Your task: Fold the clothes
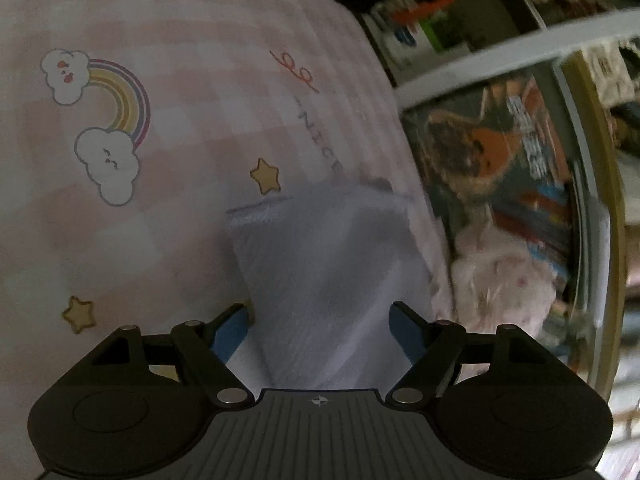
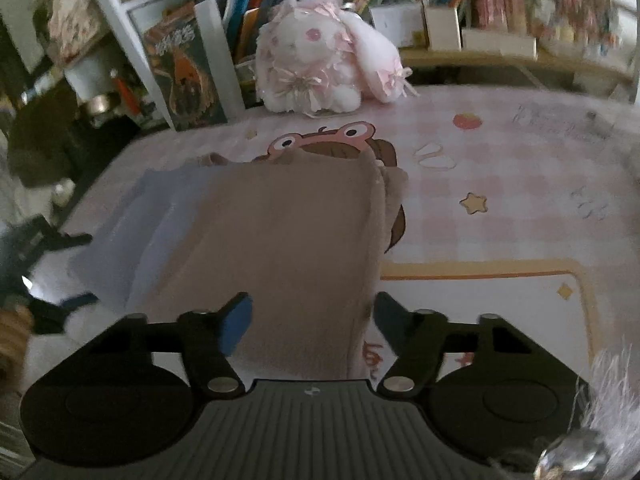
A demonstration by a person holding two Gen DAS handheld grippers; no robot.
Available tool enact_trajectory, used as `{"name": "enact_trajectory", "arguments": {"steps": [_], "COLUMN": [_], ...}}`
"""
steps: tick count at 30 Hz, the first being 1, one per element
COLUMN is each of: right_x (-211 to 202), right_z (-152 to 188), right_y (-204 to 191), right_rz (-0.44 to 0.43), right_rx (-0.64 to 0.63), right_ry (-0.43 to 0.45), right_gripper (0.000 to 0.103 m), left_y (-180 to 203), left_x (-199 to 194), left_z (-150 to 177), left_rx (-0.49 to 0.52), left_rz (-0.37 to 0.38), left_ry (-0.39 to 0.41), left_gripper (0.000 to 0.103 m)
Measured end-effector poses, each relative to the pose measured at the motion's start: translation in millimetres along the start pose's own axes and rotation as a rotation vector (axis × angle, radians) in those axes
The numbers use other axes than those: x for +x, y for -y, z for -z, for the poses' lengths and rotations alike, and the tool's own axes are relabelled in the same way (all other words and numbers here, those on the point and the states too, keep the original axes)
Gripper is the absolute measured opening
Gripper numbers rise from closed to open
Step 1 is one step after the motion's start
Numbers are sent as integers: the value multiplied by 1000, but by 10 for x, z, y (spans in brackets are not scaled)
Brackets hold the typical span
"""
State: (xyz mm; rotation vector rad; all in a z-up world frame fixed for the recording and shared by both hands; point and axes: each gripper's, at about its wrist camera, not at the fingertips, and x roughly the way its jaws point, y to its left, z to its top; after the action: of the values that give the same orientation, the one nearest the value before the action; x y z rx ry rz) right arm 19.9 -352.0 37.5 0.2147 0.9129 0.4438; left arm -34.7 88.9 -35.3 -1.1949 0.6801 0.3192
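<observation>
The left gripper point(image 1: 320, 322) hung over a pink checked sheet point(image 1: 180, 240), its blue fingers point(image 1: 234, 330) spread wide and closed on nothing. To their left the sheet showed a rainbow point(image 1: 120, 96) between two clouds, with yellow stars lower down. Between and just ahead of the fingers lay a pale lavender cloth point(image 1: 320, 260), folded flat, its far hem near the star at the sheet's middle. To the right, past the bed's edge, stood a book point(image 1: 492, 152) and a blurred plush toy point(image 1: 500, 276).

In the right wrist view, shelves of books filled the left and top, and the plush toy point(image 2: 320, 68) sat at the bed's far edge. The lavender cloth point(image 2: 144, 220) lay left of centre, with a tan garment point(image 2: 288, 248) lying over its right part, stretched flat away from the camera. The right gripper point(image 2: 312, 320) was wide open too, its fingers point(image 2: 236, 322) on either side of the tan garment's near end, not pinching it. Whether they touched the fabric could not be told. Right of the garment, the sheet point(image 2: 500, 184) bore a star and an orange-bordered panel.
</observation>
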Motion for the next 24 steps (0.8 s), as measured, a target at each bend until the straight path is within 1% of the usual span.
{"name": "enact_trajectory", "arguments": {"steps": [1, 2, 3, 4, 5, 6, 7, 9, 11, 13, 14, 16, 17, 18, 19, 21, 23, 24], "right_x": [33, 73, 114, 150, 181, 203, 215, 228, 235, 234, 237, 244, 246, 247, 250, 254, 255, 254], "right_z": [-30, -52, -73, -84, -81, -74, -61, -39, -20, -6, -1, 9, 13, 15, 13, 12, 14, 14], "right_y": [60, 117, 173, 216, 240, 258, 268, 276, 279, 268, 255, 229, 216, 207, 204, 196, 185, 177], "right_rz": [-19, -26, -34, -35, -27, -23, -22, -17, -11, -2, 5, 19, 25, 28, 32, 39, 46, 50], "right_rx": [31, 58, 85, 100, 100, 99, 95, 85, 76, 71, 65, 53, 48, 47, 50, 59, 65, 64], "right_ry": [-10, -24, -37, -51, -67, -78, -84, -89, -89, -86, -84, -82, -84, -88, -88, -86, -84, -83], "right_gripper": [61, 56, 48, 43, 36, 31, 30, 26, 25, 24, 24, 24, 24, 24, 24, 24, 24, 24], "left_y": [2, 4, 4, 1, -3, -14, -30, -40, -28, 124, 234, 486, 582, 615, 546, 407, 269, 200], "left_x": [8, 13, 12, 10, 11, 14, 19, 26, 26, -44, -92, -199, -246, -265, -236, -178, -120, -91], "left_z": [5, 13, 26, 39, 50, 57, 62, 62, 61, 106, 146, 263, 318, 337, 293, 206, 118, 74], "left_rx": [-11, -20, -26, -29, -29, -30, -32, -10, 32, 151, 229, 410, 481, 509, 466, 378, 291, 247], "left_rz": [-4, -11, -22, -34, -47, -56, -63, -72, -77, -71, -61, -15, 13, 30, 27, 20, 13, 10], "left_ry": [15, 30, 43, 54, 64, 70, 75, 74, 71, 93, 110, 144, 151, 149, 132, 98, 64, 46], "left_gripper": [72, 67, 64, 55, 46, 41, 32, 25, 15, 10, 10, 10, 11, 12, 15, 17, 22, 29]}}
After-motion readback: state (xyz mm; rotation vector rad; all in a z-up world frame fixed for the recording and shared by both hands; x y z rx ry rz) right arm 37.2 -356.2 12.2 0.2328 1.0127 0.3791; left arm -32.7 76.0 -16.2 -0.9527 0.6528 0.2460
